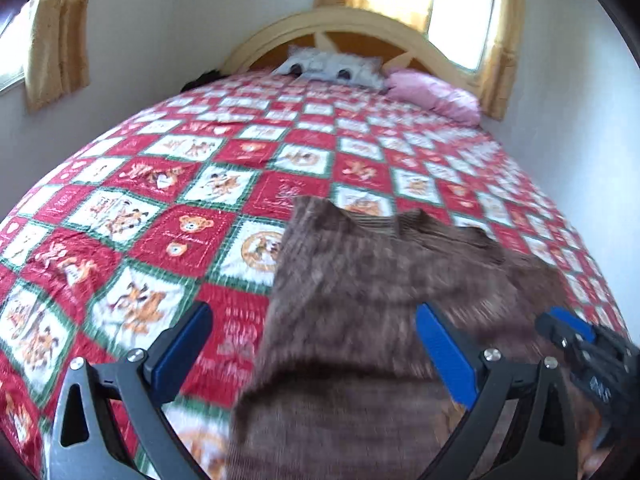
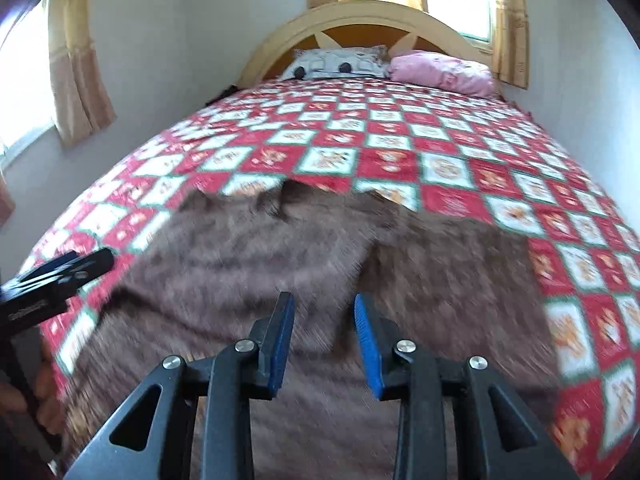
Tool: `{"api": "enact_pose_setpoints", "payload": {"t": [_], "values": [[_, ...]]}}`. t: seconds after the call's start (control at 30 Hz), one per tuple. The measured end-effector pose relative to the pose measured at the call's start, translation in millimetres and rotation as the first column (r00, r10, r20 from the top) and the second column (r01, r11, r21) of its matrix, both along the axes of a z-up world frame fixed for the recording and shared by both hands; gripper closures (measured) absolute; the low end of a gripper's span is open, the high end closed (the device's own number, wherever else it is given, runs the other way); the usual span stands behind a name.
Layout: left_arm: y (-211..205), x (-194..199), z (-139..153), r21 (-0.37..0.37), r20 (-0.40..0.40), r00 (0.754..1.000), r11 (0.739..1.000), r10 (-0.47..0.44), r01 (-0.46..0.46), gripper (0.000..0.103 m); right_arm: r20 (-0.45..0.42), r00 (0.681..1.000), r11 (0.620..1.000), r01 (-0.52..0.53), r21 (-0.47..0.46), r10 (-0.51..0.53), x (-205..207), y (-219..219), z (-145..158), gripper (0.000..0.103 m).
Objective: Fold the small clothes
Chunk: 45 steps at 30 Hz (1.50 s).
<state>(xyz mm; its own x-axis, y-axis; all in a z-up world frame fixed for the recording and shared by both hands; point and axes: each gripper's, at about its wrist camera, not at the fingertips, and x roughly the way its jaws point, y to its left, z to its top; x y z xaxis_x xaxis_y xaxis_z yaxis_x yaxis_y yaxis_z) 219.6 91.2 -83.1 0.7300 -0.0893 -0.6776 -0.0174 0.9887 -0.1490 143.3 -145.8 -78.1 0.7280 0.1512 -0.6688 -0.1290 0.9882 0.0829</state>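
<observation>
Brown garment (image 2: 280, 264) lies spread on the bed (image 2: 400, 148), long axis running away toward the headboard. Right gripper (image 2: 324, 328) sits directly over its near middle, jaws released, nothing held. Left gripper (image 1: 314, 344) straddles its left edge, jaws wide apart.

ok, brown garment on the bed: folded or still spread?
Spread, not neatly folded. The brown knit garment lies open across the quilt, its jagged far edge exposed; both views are motion-blurred, so partial folds cannot be ruled out.
</observation>
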Motion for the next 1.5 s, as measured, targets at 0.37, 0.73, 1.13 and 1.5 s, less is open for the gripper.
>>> {"api": "enact_pose_setpoints", "payload": {"t": [0.37,0.73,1.13,1.5], "values": [[6,46,-59,0.104,-0.194,0.976,0.991,0.099,-0.080,0.000,-0.129,0.988,0.996,-0.091,-0.024,0.087,31,26,-50,0.069],[51,-64,-20,-0.034,-0.069,0.980,0.982,-0.186,0.184,0.000,0.043,0.999,0.992,0.034,-0.118,-0.029,-120,-68,21,0.067],[79,-202,-20,-0.084,-0.129,0.903,0.912,-0.410,0.402,0.000,0.173,0.972,0.982,0.175,-0.073,-0.160,-335,-181,113,0.046],[71,-254,-33,-0.175,-0.171,0.837,0.852,-0.520,0.493,0.000,0.298,0.954,0.995,-0.018,0.098,-0.012,-426,-164,147,0.035]]}}
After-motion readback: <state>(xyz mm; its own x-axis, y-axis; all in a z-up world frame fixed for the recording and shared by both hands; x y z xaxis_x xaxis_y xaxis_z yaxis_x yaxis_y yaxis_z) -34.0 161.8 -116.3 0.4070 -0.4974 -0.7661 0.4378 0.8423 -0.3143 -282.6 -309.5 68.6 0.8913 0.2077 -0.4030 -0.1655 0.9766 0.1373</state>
